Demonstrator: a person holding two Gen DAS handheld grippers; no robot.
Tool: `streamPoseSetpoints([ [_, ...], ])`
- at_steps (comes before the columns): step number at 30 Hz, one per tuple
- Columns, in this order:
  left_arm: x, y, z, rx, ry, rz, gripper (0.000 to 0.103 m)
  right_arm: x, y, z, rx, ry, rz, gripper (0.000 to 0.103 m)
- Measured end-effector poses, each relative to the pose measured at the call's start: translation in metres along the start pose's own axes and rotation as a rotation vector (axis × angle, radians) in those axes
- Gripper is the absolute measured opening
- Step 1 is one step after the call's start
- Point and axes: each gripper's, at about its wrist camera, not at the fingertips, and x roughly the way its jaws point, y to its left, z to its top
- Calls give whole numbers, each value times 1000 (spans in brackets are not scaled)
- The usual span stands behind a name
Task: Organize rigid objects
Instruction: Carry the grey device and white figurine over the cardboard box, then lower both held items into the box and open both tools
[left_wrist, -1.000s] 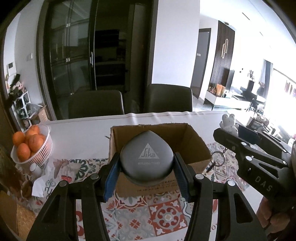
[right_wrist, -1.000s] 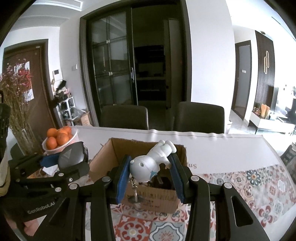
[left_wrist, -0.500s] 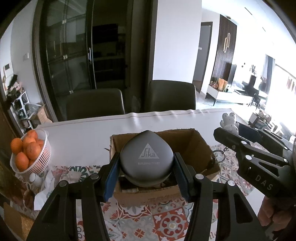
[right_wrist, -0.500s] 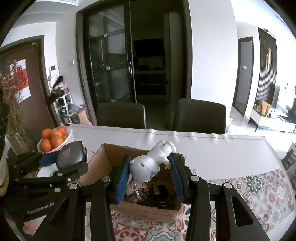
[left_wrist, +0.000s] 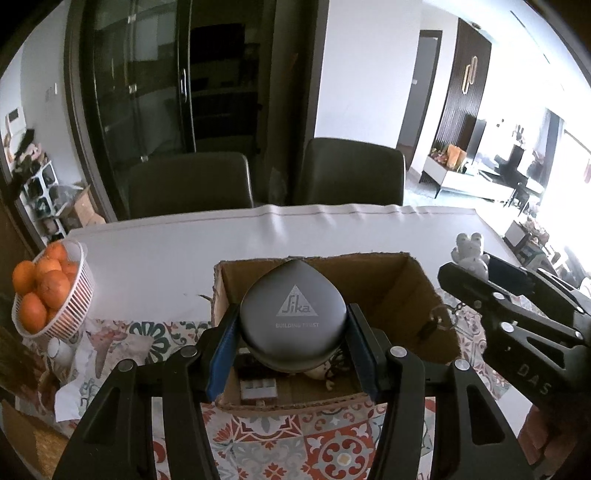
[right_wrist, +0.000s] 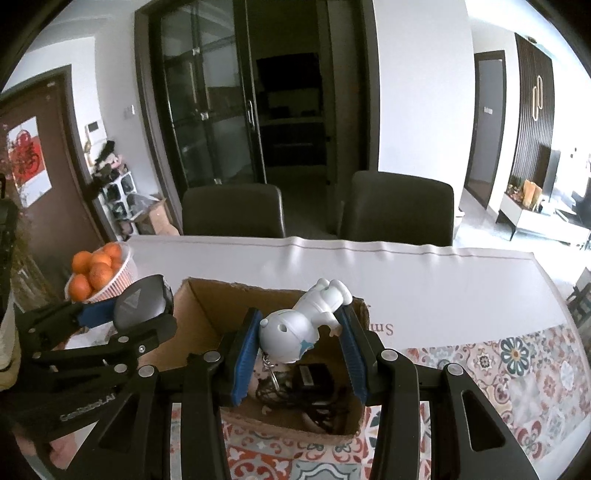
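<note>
Your left gripper (left_wrist: 293, 332) is clamped on the grey Sika case (left_wrist: 293, 313), blue pads pressing its 2 flanks at 9 and 3 o'clock, logo face toward the lens. It hangs over the open cardboard box (left_wrist: 406, 284), above the near half, where a small packet and some clutter sit on the floor. That case looks like a rigid moulded shell, smooth and a bit slick, probably light for its bulk; the teardrop tapers toward 12 o'clock, so hold at the widest belly as you have it, not near the tip, where it could squirt out. Your right gripper (right_wrist: 301, 339) pinches the white figurine keychain (right_wrist: 295, 326) across head and body, feet tilted up toward 1 o'clock, ring and chain dangling below at 6 o'clock. It hangs over the same box, above a black adapter and tangled cable (right_wrist: 295, 391). The figurine reads as hard hollow plastic, light and rounded, so it may pivot between the pads; the thin limbs look like the fragile part, so grip the round head, not the arms. The chain could snag on the cable, I'd guess. The basket of oranges (left_wrist: 48, 291) sits at 9 o'clock, well apart on the table (left_wrist: 155, 258).
</note>
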Motion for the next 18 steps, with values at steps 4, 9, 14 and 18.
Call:
streamPoseSetpoints([
  [4,16,3,-3,-14,37,12,55,9,2,0,-4,24,-1,44],
  [9,31,8,-7,-22,74,30,55,25,-1,-4,5,71,-3,44],
  [14,35,8,-10,-10,81,50,56,36,-3,-12,10,113,15,48],
  [18,26,7,-9,0,52,64,61,37,-7,-16,38,129,29,57],
])
